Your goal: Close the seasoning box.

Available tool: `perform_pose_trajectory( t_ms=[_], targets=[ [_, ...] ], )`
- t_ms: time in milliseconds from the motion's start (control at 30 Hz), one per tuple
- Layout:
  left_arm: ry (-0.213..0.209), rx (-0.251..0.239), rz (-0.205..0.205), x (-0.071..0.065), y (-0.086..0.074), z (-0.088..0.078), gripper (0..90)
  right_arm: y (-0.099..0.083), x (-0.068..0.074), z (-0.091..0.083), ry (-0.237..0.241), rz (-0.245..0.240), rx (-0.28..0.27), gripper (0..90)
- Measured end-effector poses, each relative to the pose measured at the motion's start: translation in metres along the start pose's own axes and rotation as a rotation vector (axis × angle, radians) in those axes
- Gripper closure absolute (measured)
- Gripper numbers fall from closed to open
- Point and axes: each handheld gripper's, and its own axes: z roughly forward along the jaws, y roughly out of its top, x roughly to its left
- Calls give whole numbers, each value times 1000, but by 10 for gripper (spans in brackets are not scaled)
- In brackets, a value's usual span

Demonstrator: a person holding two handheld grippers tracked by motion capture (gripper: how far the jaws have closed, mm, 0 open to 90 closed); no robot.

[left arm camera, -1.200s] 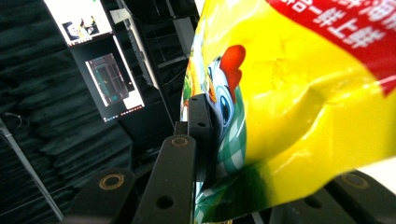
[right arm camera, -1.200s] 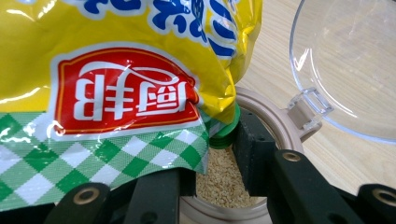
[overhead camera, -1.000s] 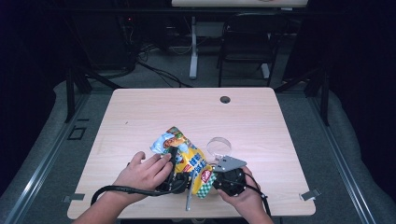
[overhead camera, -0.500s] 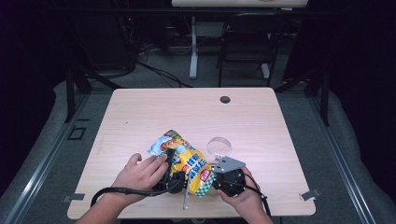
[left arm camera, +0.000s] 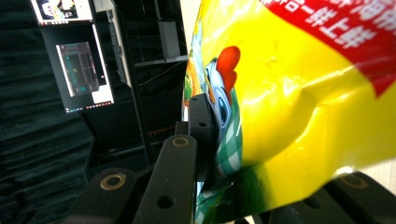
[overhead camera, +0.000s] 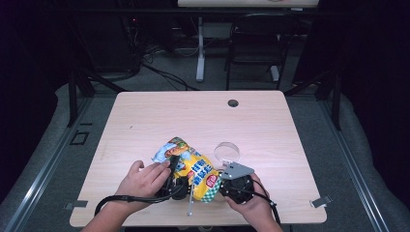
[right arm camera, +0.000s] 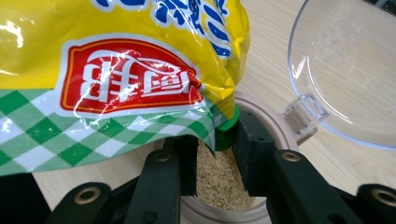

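A yellow snack bag [overhead camera: 192, 168] with a green-check end is held tilted near the table's front edge. My left gripper [overhead camera: 175, 187], under the person's left hand, is shut on the bag [left arm camera: 303, 93], one pad [left arm camera: 201, 130] pressing its printed side. My right gripper [overhead camera: 235, 184] has its jaws either side of the bag's [right arm camera: 116, 70] lower corner and green spout [right arm camera: 227, 133], closed on that corner. Right under the spout a round beige jar [right arm camera: 273, 116] stands open, with pale granules [right arm camera: 219, 184] inside. Its clear hinged lid [right arm camera: 345, 70] is flipped back.
The clear lid [overhead camera: 227, 151] rests on the wooden table [overhead camera: 193, 116] just beyond my right gripper. A dark cable hole [overhead camera: 233, 103] sits near the far edge. A thin pale rod [overhead camera: 190, 202] lies by the front edge. Chairs and desk legs stand behind the table.
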Motion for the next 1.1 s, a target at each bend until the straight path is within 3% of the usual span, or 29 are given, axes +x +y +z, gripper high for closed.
perform_pose_trajectory(
  t_ms=[367,1100],
  targets=[
    [-24,-18,-65,-8,-6,4,856,0,1,1,-4,-9,0,716],
    [-124,-64,-208,-16,-17,13,868,0,0,-1,-11,-14,-12,710]
  ],
)
